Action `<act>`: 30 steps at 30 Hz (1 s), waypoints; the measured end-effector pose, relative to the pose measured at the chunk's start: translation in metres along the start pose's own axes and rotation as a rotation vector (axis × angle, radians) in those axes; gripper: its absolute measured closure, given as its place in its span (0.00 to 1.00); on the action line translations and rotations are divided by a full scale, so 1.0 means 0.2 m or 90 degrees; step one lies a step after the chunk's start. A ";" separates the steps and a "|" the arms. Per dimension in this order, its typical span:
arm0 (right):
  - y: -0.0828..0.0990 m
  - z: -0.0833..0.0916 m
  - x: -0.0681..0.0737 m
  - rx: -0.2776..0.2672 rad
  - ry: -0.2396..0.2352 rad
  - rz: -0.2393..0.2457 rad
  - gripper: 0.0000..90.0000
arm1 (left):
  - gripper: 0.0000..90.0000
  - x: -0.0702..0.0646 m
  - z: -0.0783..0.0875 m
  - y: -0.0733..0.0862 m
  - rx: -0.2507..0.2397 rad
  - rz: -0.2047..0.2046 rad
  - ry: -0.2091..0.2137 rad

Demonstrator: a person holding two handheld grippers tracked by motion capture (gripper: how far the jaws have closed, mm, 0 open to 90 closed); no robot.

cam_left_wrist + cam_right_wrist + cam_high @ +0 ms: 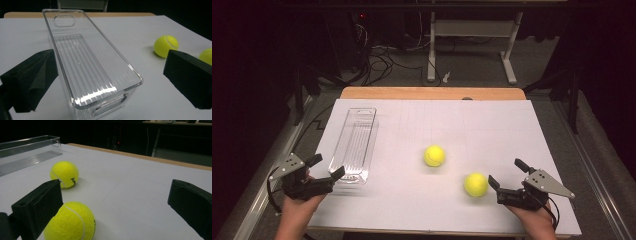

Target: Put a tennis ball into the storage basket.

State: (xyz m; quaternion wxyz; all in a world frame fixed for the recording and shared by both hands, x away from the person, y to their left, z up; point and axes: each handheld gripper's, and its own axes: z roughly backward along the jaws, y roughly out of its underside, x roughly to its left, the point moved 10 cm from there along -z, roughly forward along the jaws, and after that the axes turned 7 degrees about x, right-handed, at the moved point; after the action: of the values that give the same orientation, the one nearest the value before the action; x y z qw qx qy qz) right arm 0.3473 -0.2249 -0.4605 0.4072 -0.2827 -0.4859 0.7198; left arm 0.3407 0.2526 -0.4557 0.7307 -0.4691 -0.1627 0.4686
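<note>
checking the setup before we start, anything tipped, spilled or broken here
Nothing stands out. The clear ribbed plastic bin stands upright and empty, both yellow tennis balls rest loose on the white table, and nothing looks spilled or damaged.

Bright table point(492, 130), dark surroundings, slightly soft focus.
</note>
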 end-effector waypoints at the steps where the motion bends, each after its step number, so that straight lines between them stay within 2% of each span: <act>1: 0.00 0.00 0.00 0.000 0.000 0.000 0.00 | 0.01 0.00 0.00 0.00 0.000 0.000 0.000; 4: 0.00 0.00 0.00 0.000 0.000 0.000 0.00 | 0.01 0.01 0.00 0.01 0.014 -0.001 -0.008; 7: 0.00 0.00 0.00 0.000 -0.001 0.000 0.00 | 0.01 0.00 0.00 0.01 0.021 0.001 -0.005; 10: 0.00 0.00 0.00 0.000 -0.001 -0.001 0.00 | 0.01 0.01 0.00 0.04 0.047 -0.016 -0.020; 14: 0.00 0.00 0.00 0.000 -0.001 -0.001 0.00 | 0.01 0.02 0.00 0.05 0.057 -0.010 -0.007; 17: 0.00 0.00 0.00 0.000 -0.002 -0.001 0.00 | 0.01 0.01 -0.01 0.06 0.062 -0.014 -0.007; 26: 0.01 -0.01 0.01 0.004 -0.005 -0.001 0.00 | 0.01 0.02 -0.01 0.07 0.083 -0.017 -0.021; 30: 0.01 -0.01 0.00 0.005 -0.005 -0.002 0.00 | 0.01 0.02 -0.02 0.09 0.107 -0.016 -0.026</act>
State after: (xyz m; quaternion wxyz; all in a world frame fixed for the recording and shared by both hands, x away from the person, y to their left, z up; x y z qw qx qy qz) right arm 0.3475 -0.2240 -0.4620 0.4073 -0.2775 -0.4854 0.7222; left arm 0.3357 0.2552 -0.4740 0.7700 -0.3944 -0.1434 0.4806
